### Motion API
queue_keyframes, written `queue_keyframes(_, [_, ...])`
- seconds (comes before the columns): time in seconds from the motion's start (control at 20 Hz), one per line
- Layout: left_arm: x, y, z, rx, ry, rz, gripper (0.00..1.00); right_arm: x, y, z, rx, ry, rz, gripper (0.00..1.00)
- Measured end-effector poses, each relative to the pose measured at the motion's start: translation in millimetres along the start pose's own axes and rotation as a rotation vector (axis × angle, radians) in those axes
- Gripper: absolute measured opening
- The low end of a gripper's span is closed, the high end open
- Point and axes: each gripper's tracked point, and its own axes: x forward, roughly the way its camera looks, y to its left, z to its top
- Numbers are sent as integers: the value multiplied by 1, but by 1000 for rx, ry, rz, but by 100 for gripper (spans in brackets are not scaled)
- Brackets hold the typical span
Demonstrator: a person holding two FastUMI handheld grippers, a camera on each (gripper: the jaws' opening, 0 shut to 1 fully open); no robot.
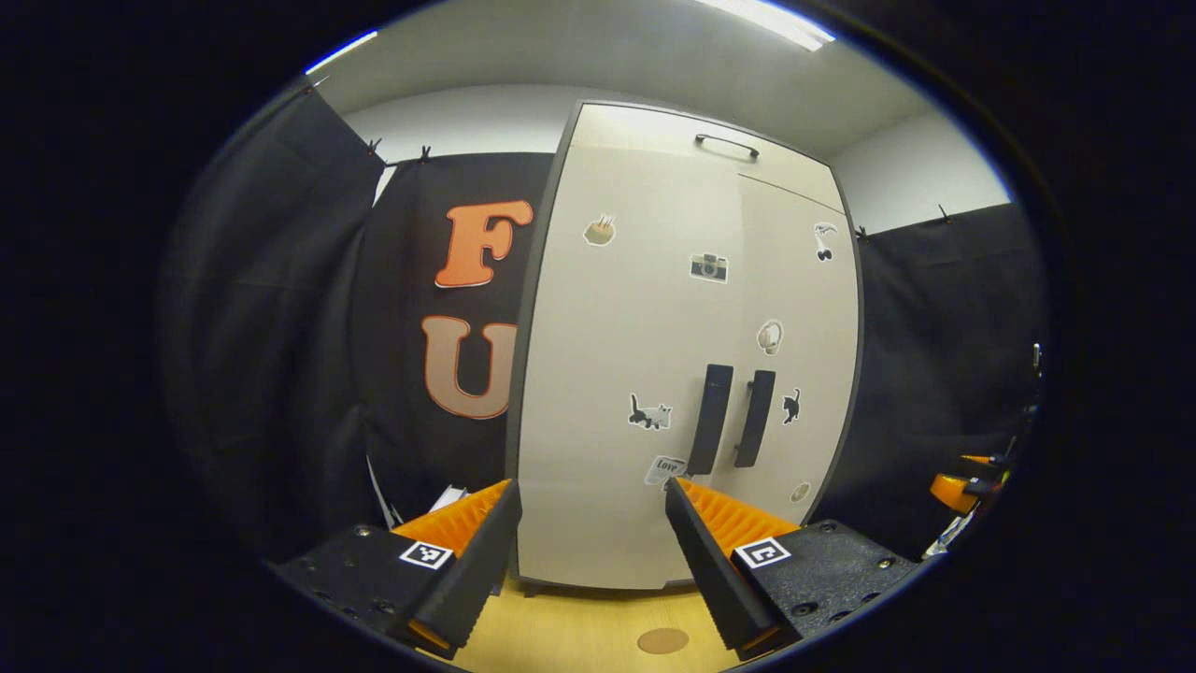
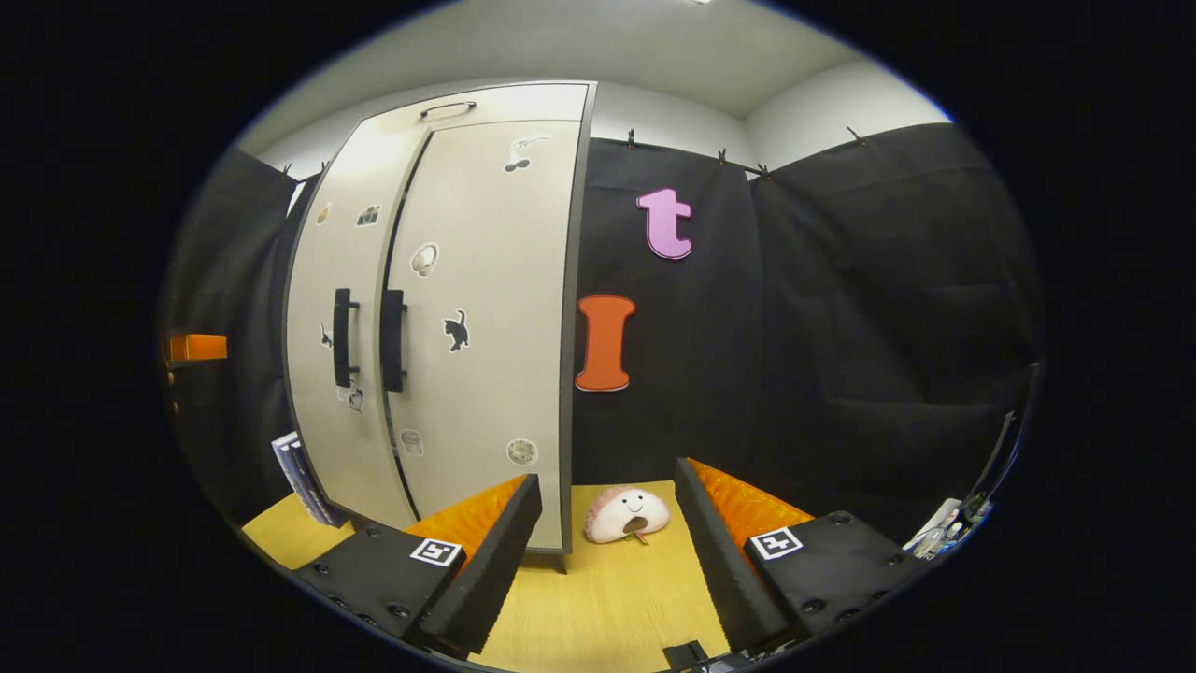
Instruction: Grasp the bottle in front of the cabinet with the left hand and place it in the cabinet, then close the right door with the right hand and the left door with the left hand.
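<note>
Both grippers, left gripper (image 1: 589,561) and right gripper (image 2: 607,561), hang with jaws apart and empty above the tabletop (image 2: 607,598). Cabinet (image 1: 654,374) doors look closed; the bottle, presumably inside, is hidden. Task seems finished.

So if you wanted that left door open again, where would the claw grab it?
By the left handle, the tall dark bar standing upright beside the seam between the doors. It stands proud of the left door, so I'd come straight from the front with the open left claw, one finger either side, around its middle.
</note>
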Motion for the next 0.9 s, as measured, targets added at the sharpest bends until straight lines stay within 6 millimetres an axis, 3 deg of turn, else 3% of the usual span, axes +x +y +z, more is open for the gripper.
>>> queue_keyframes(0.4, [-68, 50, 42, 56, -77, 95, 94, -29, 27, 23, -4, -45, 23, 96])
queue_keyframes(0.65, [-69, 60, 45, 36, -84, 108, 93, -45, 27, 24, 6, -54, 12, 96])
queue_keyframes(0.9, [-63, 50, 42, 10, -76, 77, 95, -56, 17, 26, -3, -58, -14, 96])
